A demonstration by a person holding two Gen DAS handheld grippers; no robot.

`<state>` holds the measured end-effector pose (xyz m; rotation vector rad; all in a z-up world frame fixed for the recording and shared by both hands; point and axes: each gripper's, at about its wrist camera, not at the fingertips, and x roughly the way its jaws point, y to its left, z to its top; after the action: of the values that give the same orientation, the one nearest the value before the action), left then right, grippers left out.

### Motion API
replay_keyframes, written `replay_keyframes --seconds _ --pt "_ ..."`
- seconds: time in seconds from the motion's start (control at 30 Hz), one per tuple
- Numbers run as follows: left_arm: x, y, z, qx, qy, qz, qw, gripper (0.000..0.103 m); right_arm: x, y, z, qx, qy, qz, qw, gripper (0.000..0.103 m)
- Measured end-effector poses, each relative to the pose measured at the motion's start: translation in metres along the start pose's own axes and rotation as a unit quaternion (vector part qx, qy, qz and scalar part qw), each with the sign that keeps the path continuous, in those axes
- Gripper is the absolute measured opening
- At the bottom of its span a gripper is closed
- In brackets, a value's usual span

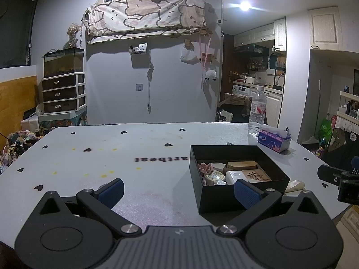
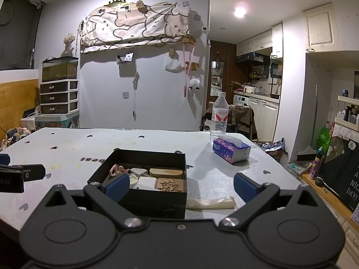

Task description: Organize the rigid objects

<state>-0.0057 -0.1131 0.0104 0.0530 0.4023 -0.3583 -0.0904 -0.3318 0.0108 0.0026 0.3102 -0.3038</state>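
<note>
The near wall of the black box (image 2: 143, 199) hides part of its contents: wooden blocks, a white piece, a pink clip. The box stands near the table (image 1: 139, 201) front edge, with much free room on its left. A cream strip (image 2: 211, 202) touches its right side; tissue pack (image 2: 231, 149) and bottle (image 2: 219, 117) stand behind. The left gripper (image 1: 178, 192) and right gripper (image 2: 182, 187) are both wide apart, holding nothing.

box (image 2: 143, 198) sits mid-table (image 2: 213, 179) full of small stuff, tissue pack (image 2: 231, 149) off at its 2 o'clock, water bottle (image 2: 219, 116) just behind that, folded bag (image 2: 211, 202) touching the box's 3 o'clock side
</note>
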Motion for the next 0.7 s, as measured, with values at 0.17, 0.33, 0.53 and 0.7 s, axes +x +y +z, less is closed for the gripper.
replay_keyframes --seconds 0.17,0.33,0.53,0.7 --pt "0.0001 -0.0001 -0.0001 0.000 0.000 0.000 1.0000 0.103 0.0001 -0.0004 -0.0003 -0.001 0.000 0.001 1.000 0.100" --pt "-0.0007 0.0004 -0.0003 0.001 0.000 0.000 1.0000 0.103 -0.0008 -0.0005 -0.0011 -0.001 0.000 0.001 1.000 0.100" --pt "-0.0007 0.0001 -0.0004 0.000 0.000 0.000 1.0000 0.103 -0.0009 -0.0003 -0.0011 -0.001 0.000 0.001 1.000 0.100" --pt "-0.0008 0.0003 -0.0004 0.001 0.000 0.000 1.0000 0.103 -0.0008 -0.0002 -0.0010 -0.001 0.000 0.001 1.000 0.100"
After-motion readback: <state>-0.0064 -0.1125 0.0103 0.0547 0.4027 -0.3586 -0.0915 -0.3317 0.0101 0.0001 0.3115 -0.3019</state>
